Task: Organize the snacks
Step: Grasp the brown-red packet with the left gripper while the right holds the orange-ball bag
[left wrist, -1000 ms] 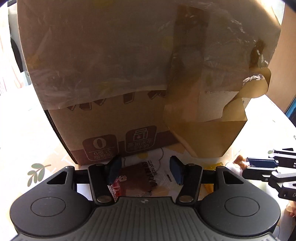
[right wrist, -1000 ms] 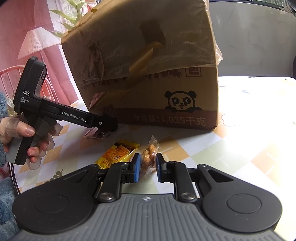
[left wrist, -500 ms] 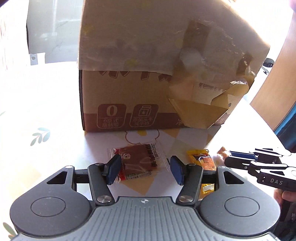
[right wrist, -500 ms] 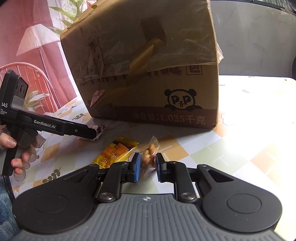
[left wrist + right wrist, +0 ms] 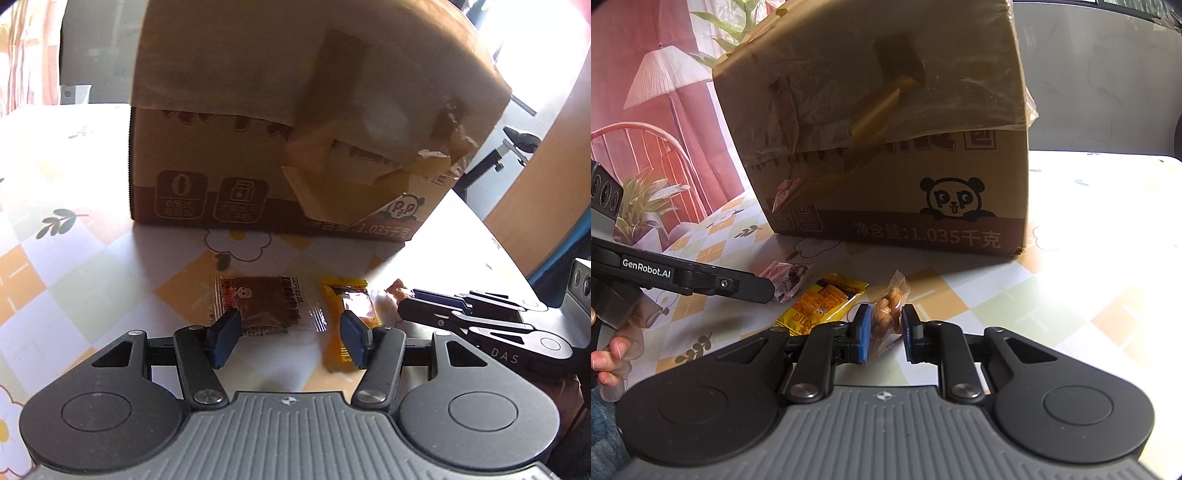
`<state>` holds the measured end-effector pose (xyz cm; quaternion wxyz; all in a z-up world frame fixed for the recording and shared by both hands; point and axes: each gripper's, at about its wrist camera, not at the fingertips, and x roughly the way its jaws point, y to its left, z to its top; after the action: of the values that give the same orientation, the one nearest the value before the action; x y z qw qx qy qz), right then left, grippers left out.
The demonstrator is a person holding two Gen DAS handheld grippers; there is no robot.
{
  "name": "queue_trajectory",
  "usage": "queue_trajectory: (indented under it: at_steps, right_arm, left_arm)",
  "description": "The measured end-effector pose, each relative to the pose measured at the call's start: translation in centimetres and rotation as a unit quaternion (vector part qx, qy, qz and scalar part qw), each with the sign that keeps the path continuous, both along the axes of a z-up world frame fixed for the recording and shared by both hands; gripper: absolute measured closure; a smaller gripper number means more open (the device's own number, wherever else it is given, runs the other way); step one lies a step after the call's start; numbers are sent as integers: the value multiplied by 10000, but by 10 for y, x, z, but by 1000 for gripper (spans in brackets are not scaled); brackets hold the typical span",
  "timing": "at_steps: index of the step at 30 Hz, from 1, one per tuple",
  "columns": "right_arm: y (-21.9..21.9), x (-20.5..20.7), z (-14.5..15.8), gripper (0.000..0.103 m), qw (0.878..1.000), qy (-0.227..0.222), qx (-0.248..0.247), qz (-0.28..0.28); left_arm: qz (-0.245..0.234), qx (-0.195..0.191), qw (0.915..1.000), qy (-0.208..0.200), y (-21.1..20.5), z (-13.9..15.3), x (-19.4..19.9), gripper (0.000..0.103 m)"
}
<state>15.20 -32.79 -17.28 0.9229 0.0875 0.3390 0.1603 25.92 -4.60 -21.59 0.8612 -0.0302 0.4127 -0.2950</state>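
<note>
Pinching clear nut packet (image 5: 890, 314) in right hand-held gripper (image 5: 884, 334), hovering left hand-held gripper (image 5: 290, 339) released over brown packet (image 5: 264, 304), box (image 5: 295, 147) at 12 o'clock.

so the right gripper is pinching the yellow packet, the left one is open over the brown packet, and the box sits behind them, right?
One thing is wrong: the right gripper is pinching the clear nut packet, not the yellow packet, which lies loose beside it; the right wrist view shows this. The left gripper is open over the brown packet, and the box sits behind them.
</note>
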Motion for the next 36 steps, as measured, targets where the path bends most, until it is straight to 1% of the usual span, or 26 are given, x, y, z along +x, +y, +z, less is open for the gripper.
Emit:
queue_trajectory:
  at_steps: [2, 5, 9, 13, 16, 21, 23, 29, 30, 34, 36]
  right_arm:
    - [0, 0, 0, 84, 10000, 2, 2, 6]
    - [0, 0, 0, 84, 10000, 4, 9, 9]
    - [-1, -1, 0, 84, 10000, 6, 16, 10]
    - [-1, -1, 0, 84, 10000, 8, 19, 13]
    - [-1, -1, -1, 84, 10000, 11, 20, 15]
    - [-1, -1, -1, 84, 10000, 16, 33, 10]
    - [-1, -1, -1, 84, 10000, 18, 38, 9]
    - [-1, -1, -1, 84, 10000, 25, 41, 4]
    - [-1, -1, -1, 84, 10000, 24, 39, 5]
    - [1, 0, -1, 84, 10000, 22, 9, 3]
    - [1, 0, -1, 84, 10000, 22, 5, 3]
  left_arm:
    - [-88, 58, 9999, -28, -2, 3, 4, 42]
    - [-34, 93, 9999, -102, -2, 7, 19, 42]
    - [22, 67, 10000, -12, -6, 5, 41, 42]
    - [-288, 224, 9993, -2, -20, -1, 49, 42]
    - [-459, 253, 9986, -31, -19, -5, 48, 42]
    - [-472, 211, 9986, 91, -2, -2, 35, 42]
    - [-518, 273, 9983, 49, 4, -8, 24, 42]
    - [-591, 507, 9970, -16, 3, -8, -3, 42]
    - [-609, 521, 9968, -40, 0, -8, -4, 42]
    - [-618, 706, 9949, -378, -13, -6, -4, 42]
    - [-724, 891, 9920, -522, -20, -3, 0, 42]
